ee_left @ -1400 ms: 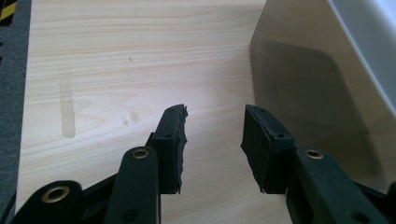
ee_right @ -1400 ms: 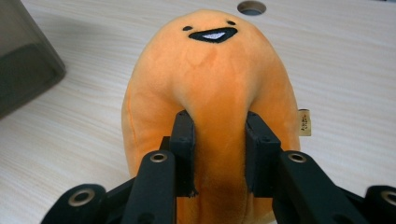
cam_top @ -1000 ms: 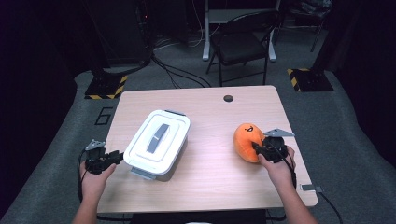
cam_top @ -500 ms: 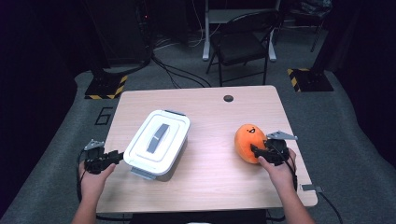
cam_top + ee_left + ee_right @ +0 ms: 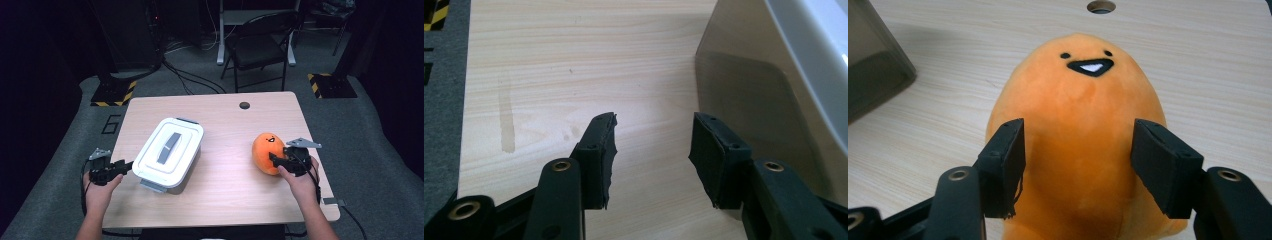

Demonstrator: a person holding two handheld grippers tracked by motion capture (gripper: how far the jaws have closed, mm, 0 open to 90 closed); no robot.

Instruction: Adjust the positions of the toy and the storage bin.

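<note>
An orange egg-shaped plush [image 5: 265, 147] with a small black face stands on the right of the wooden table [image 5: 225, 120]. My right gripper [image 5: 274, 159] is at its near right side. In the right gripper view the plush [image 5: 1083, 85] lies just beyond the right gripper [image 5: 1078, 155], whose jaws have just been opening; they stand apart in front of the soft body and do not press on it. My left gripper [image 5: 127, 166] is at the table's left edge beside a white lidded box [image 5: 170, 150]. The left gripper's [image 5: 654, 150] jaws have also just been opening, with only bare wood between them.
The box's smoky translucent wall [image 5: 754, 90] rises just right of the left jaws. A round cable hole [image 5: 244, 105] sits at the table's far edge. A black chair [image 5: 260, 50] and cables stand on the floor behind. Dark carpet [image 5: 444, 100] borders the table's left edge.
The right gripper's jaws have spread apart at the plush, which stays on the table. The left gripper's jaws have widened slightly; that hand has kept its place beside the box.
</note>
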